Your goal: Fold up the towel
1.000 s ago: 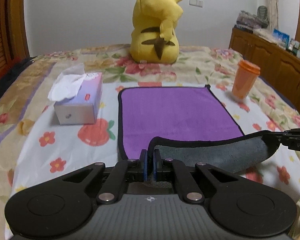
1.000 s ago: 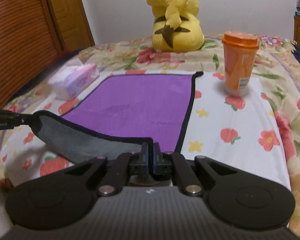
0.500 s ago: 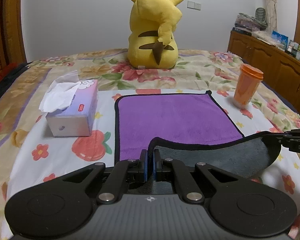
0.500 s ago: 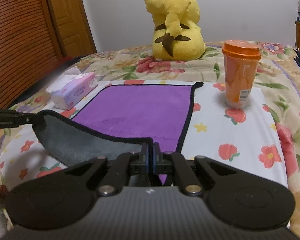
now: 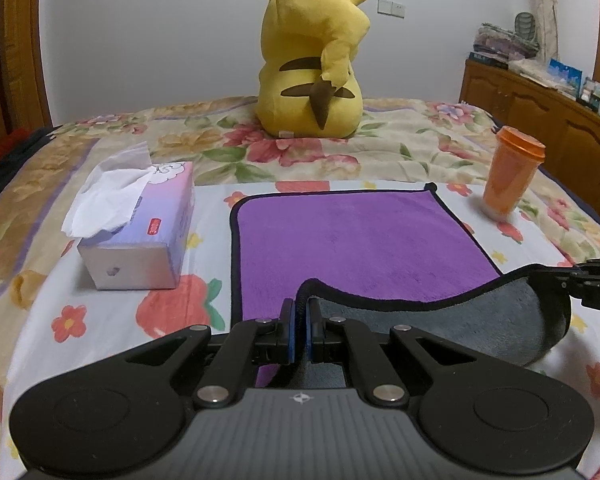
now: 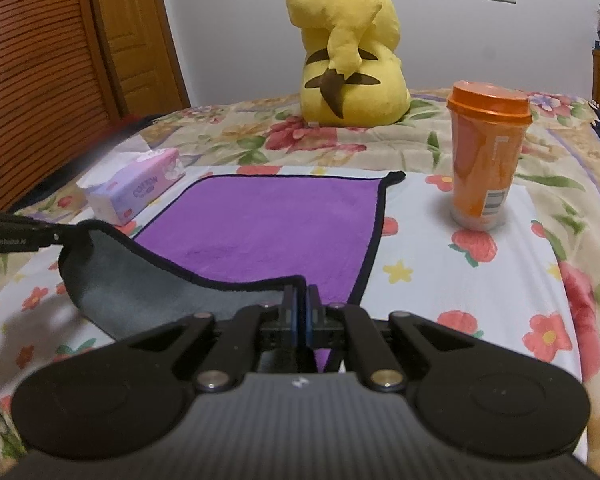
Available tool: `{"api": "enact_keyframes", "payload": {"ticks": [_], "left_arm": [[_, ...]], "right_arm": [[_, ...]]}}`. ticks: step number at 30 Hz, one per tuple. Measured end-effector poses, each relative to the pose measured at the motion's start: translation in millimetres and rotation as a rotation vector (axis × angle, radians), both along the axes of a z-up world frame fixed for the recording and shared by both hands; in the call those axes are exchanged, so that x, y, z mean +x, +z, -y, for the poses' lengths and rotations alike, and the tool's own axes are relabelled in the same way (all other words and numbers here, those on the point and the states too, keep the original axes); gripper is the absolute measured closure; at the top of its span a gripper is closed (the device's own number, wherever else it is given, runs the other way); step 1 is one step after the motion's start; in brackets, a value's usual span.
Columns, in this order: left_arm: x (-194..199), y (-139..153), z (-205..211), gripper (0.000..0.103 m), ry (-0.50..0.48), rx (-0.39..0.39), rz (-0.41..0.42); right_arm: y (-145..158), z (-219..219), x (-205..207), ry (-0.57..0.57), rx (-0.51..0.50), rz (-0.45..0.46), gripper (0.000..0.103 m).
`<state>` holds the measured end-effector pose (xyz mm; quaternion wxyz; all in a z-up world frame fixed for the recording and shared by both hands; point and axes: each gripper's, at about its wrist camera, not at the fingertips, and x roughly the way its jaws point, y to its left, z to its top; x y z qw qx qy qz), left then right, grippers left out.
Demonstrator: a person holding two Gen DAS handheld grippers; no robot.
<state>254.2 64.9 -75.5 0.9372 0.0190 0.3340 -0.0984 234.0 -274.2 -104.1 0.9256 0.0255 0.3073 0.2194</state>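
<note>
Towel (image 5: 352, 240), purple with black trim, lying on the floral bed (image 5: 412, 152), its near edge lifted to show the grey underside. Left gripper (image 5: 299, 330) and right gripper (image 6: 300, 320): jaws clenched on the two near corners. Tissue box (image 5: 140, 236) left, orange cup (image 6: 486, 160) right, yellow plush (image 5: 314, 64) behind.

The purple towel (image 5: 352, 240) with its black-bound edge is lying spread flat on the bedspread ahead of my fingers, its far edge lying straight. Its near edge is hanging lifted off the bed, pinched at both near corners between my closed fingers, and is turning up its grey underside (image 6: 140, 292). Between the two pinched corners the raised hem is sagging in a shallow curve.
</note>
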Motion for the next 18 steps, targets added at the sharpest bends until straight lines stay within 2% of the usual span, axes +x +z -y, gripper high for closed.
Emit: {"api": "enact_keyframes", "payload": {"ticks": [9,18], "left_arm": [[20.5,5.4,-2.3,0.095,0.008,-0.022,0.014],[51.2,17.5,-8.3,0.095,0.025,-0.025,0.066]], "right_arm": [[0.3,-1.6,18.4,0.004,-0.005,0.019,0.099],[14.0,-3.5,47.1,0.007,-0.022,0.081,0.099]]}}
